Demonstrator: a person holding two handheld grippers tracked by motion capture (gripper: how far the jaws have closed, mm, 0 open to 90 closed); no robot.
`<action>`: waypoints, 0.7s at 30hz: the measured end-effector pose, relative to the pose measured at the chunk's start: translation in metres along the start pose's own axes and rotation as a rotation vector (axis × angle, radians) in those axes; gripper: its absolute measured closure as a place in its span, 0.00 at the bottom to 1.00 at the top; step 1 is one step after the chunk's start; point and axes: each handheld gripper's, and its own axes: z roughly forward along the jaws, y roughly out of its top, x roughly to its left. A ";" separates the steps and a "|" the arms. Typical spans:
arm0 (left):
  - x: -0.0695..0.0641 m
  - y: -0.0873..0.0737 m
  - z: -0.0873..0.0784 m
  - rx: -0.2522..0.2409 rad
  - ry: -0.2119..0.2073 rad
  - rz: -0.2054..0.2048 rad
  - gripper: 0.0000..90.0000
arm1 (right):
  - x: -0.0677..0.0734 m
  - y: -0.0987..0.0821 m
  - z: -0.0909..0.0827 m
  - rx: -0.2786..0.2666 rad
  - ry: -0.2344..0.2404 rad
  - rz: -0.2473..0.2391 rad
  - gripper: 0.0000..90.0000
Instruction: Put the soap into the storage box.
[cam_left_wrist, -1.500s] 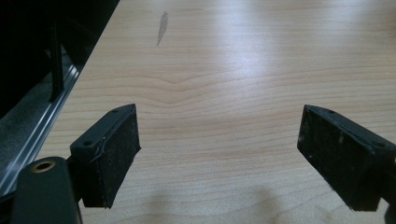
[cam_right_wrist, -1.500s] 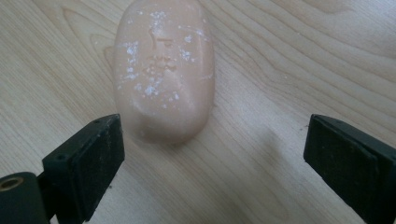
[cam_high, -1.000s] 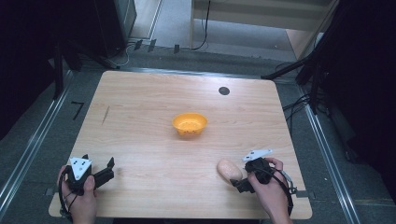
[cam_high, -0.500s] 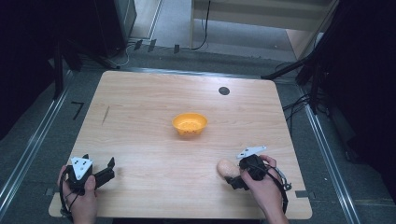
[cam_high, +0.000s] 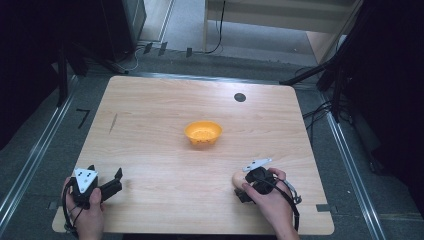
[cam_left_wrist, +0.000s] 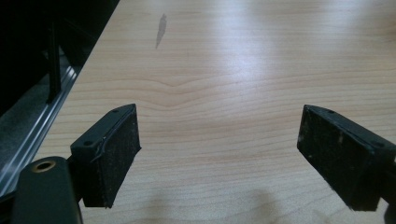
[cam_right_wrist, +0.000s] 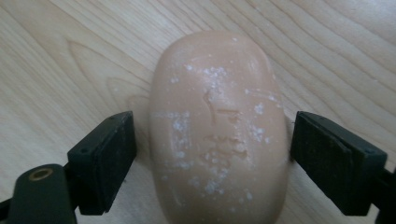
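No word, brand, number or sign can be read anywhere in these views. The pale peach oval lump (cam_right_wrist: 217, 126) lying on the light wooden worktop (cam_right_wrist: 70, 56) bears shallow pressed marks on its upper face, speckled with white flecks, but they form no legible letter or figure. The grey three-cornered plate (cam_high: 85, 178) on the left hand-held gripper (cam_high: 118, 181) shows small dots and no writing

A pale wooden counter (cam_high: 150, 130) carries an orange bowl (cam_high: 203, 133) near its middle. A tan, oval bread roll (cam_right_wrist: 217, 130) lies flat near the front right edge, well apart from the bowl.
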 end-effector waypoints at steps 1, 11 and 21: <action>0.000 0.000 0.000 0.004 0.000 0.007 0.15 | 0.000 0.000 0.000 0.000 -0.002 0.001 0.17; -0.002 0.000 0.000 0.010 -0.006 0.017 0.15 | -0.002 -0.002 -0.005 -0.016 0.003 -0.010 0.37; 0.000 0.000 0.000 0.010 -0.016 0.010 0.15 | -0.011 -0.006 -0.009 -0.020 0.035 -0.039 0.37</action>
